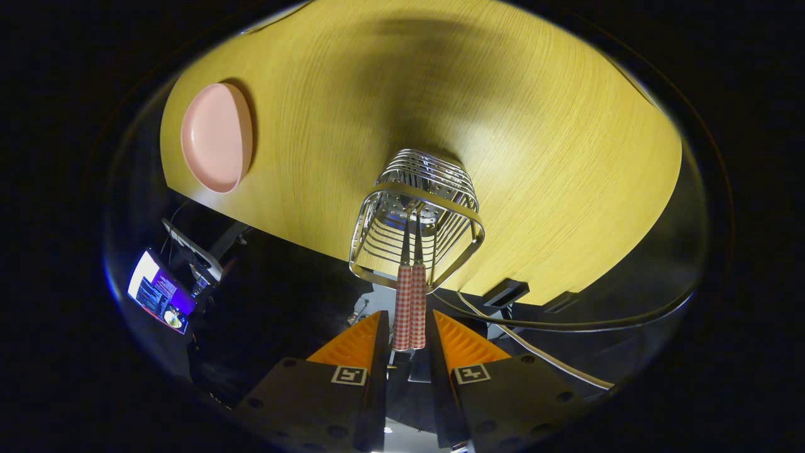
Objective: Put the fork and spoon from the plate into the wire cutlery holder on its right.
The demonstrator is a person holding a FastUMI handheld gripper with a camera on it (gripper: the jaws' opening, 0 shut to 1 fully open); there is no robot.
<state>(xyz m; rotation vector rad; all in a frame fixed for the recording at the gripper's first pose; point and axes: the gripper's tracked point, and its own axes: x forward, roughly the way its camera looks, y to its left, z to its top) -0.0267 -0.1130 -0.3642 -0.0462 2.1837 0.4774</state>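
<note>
The fork and spoon (410,296) already stand in the wire cutlery holder (416,217), their checked handles poking up between the fingers of the gripper (409,330). The gripper is open and holds nothing. The pink plate (216,137) sits far left of the holder on the tabletop (566,157).

Recording booth — bare wooden table (534,126), lit screen (158,293), trailing cables (541,352).

- The wire cutlery holder (416,217) stands on the table (534,145), just ahead of the gripper (410,330).
- Two utensils' handles (410,305) stick out of it, between the fingers.
- The plate (217,137) sits well left.
</note>
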